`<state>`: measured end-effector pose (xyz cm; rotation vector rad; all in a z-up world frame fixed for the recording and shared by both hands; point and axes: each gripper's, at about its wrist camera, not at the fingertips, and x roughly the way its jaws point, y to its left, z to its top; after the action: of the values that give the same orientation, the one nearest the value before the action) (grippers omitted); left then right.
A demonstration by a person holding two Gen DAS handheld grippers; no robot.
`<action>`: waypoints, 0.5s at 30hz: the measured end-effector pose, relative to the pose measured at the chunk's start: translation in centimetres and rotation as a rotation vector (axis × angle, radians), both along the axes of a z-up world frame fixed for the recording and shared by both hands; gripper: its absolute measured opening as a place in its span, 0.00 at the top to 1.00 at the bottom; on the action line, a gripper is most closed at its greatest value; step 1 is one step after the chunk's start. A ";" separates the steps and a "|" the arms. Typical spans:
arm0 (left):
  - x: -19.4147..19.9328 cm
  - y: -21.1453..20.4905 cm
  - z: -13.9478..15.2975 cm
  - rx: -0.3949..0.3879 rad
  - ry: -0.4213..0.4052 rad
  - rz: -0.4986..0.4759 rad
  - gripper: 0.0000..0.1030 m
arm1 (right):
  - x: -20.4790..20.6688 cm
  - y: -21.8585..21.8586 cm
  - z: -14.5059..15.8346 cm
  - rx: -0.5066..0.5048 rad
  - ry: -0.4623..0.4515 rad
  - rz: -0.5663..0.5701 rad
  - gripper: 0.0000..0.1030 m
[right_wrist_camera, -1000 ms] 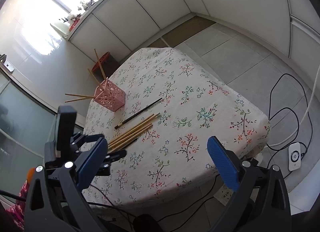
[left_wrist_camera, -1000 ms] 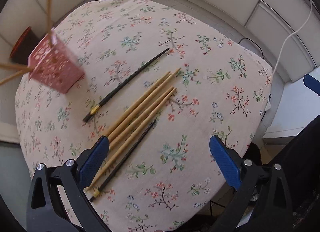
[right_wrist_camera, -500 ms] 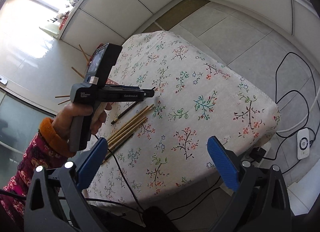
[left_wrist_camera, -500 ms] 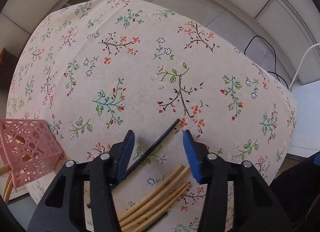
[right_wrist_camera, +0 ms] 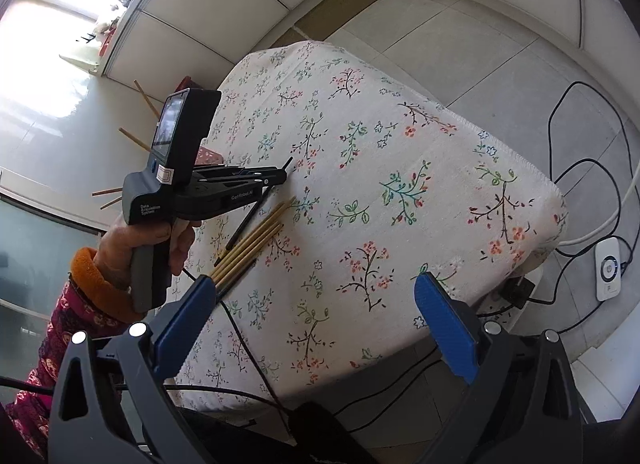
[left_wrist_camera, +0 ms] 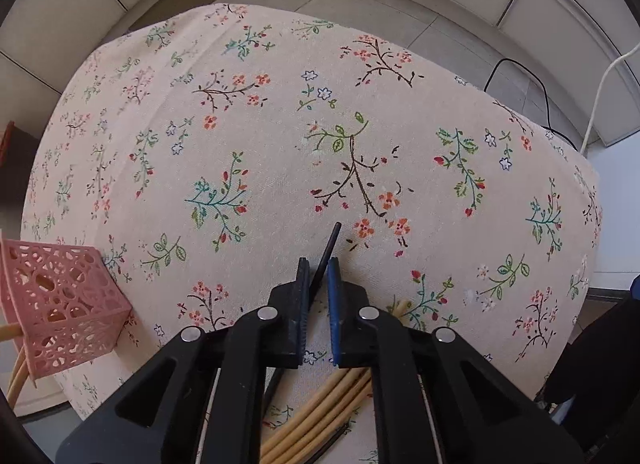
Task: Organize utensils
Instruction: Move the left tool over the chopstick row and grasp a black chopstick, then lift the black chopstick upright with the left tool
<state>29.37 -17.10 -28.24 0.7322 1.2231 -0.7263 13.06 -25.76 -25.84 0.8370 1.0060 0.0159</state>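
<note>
One black chopstick (left_wrist_camera: 327,254) in left gripper (left_wrist_camera: 318,276) — four bamboo chopsticks (right_wrist_camera: 253,241) beside.

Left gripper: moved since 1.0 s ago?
Yes. The left gripper has advanced over the tablecloth from the butt ends of the bamboo chopsticks toward their tips, and its jaws have closed around the black chopstick.

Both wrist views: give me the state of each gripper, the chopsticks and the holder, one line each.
Left hand-held gripper: shut on the black chopstick.
Right hand-held gripper: open, empty, above the table edge.
Black chopstick: pinched near its tip.
Bamboo chopsticks: loose bundle lying on the tablecloth.
Pink holder: on the table, some chopsticks already in it.
</note>
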 end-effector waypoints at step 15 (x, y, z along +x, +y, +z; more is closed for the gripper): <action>-13.3 14.5 17.1 -0.399 -0.381 0.253 0.96 | 3.3 6.0 -1.2 -0.138 0.141 0.028 0.08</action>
<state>16.12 -2.62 -11.09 0.3539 0.7725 -0.5645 16.36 -19.72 -26.99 0.7046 1.1378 -0.0892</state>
